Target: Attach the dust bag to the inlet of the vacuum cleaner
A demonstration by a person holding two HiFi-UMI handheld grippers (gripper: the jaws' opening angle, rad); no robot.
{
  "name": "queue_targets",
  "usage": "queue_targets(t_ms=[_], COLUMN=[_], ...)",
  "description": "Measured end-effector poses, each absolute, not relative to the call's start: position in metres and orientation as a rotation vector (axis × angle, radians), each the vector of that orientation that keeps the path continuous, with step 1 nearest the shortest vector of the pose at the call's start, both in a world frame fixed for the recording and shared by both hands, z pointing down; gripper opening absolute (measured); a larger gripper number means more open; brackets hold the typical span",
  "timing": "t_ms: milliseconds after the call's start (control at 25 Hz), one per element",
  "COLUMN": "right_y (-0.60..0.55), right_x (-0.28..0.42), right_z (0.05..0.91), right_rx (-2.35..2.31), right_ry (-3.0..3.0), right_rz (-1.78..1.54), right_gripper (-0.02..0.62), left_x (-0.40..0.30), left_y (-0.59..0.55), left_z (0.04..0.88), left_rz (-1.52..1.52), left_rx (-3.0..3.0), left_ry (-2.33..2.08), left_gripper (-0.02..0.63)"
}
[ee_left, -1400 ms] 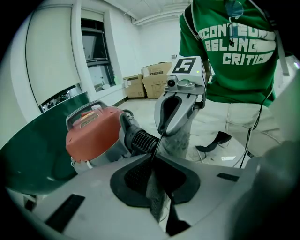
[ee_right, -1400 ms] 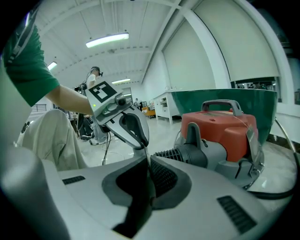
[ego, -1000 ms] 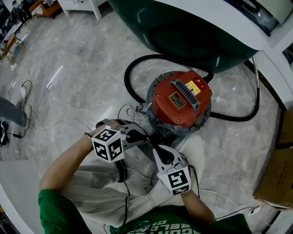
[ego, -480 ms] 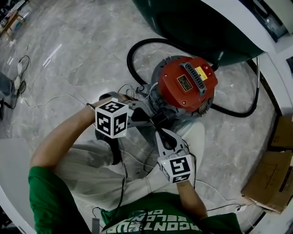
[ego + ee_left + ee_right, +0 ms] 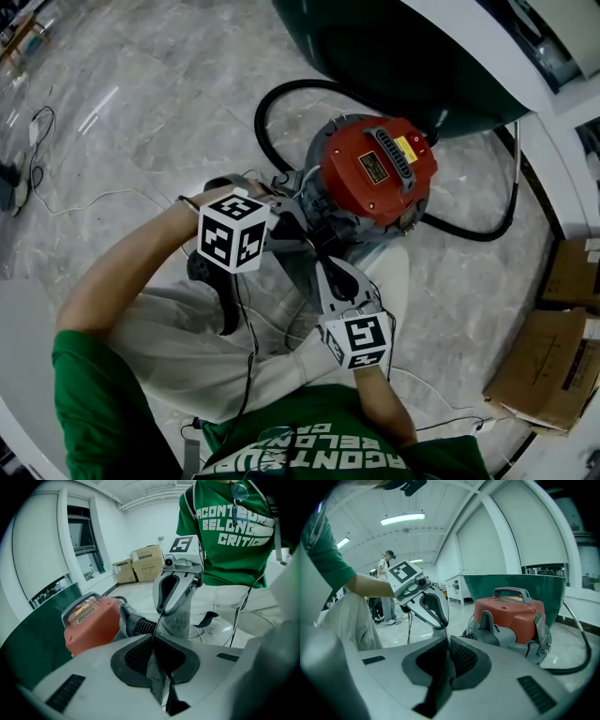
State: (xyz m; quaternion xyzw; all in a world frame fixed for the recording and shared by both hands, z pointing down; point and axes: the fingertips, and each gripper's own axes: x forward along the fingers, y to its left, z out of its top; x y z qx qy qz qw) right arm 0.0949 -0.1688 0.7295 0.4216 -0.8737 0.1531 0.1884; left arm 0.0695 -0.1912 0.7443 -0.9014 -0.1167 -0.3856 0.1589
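The vacuum cleaner [image 5: 375, 173] has a red lid and grey body and stands on the floor. Its ribbed inlet [image 5: 138, 624] faces the grippers. The dust bag [image 5: 177, 619] is grey cloth hanging between the two grippers; a thin edge of it runs into both pairs of jaws. My left gripper [image 5: 305, 242] is shut on that edge at the vacuum's near side, jaws pressed together [image 5: 154, 641]. My right gripper [image 5: 319, 264] meets it from below, shut on the same bag [image 5: 447, 644]. Most of the bag is hidden in the head view.
A black hose [image 5: 272, 112] loops round the vacuum's far side. A dark green structure [image 5: 394, 56] stands just behind the vacuum. Cardboard boxes [image 5: 548, 361] lie at the right. White cables [image 5: 112, 199] trail over the marble floor at the left. Another person [image 5: 386, 581] stands far off.
Both grippers, held together on the bag, have drawn a little closer to the vacuum's side. The head camera has drifted, so the vacuum sits slightly higher in the view.
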Motion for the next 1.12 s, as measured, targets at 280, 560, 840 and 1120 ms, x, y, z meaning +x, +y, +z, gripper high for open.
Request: queue_targets(t_ms=[280,560,840,1120], right_y=[-0.172,-0.181,-0.185,-0.203], right_x=[0.099,0.11,0.117,0.112], right_z=[0.73,0.731,0.734,0.732], right_rx=[1.211,1.252,1.283,1.259], right_ry=[-2.461,-2.464,-2.472,-2.495], right_rz=[0.453,0.464,0.468,0.436], right_gripper=[0.029,0.025,0.023,0.023], left_x=[0.074,0.085,0.093,0.087], left_y=[-0.195,-0.206,-0.211,-0.226], left_z=[0.744,0.745,0.749,0.754], left_rz=[-1.114,-1.119,-1.125,-1.13], left_rx=[-2.539,-2.52,-2.511,-2.558], left_ry=[-0.349,-0.373,-0.421,-0.36], left_gripper=[0.025,0.026,0.031,0.032])
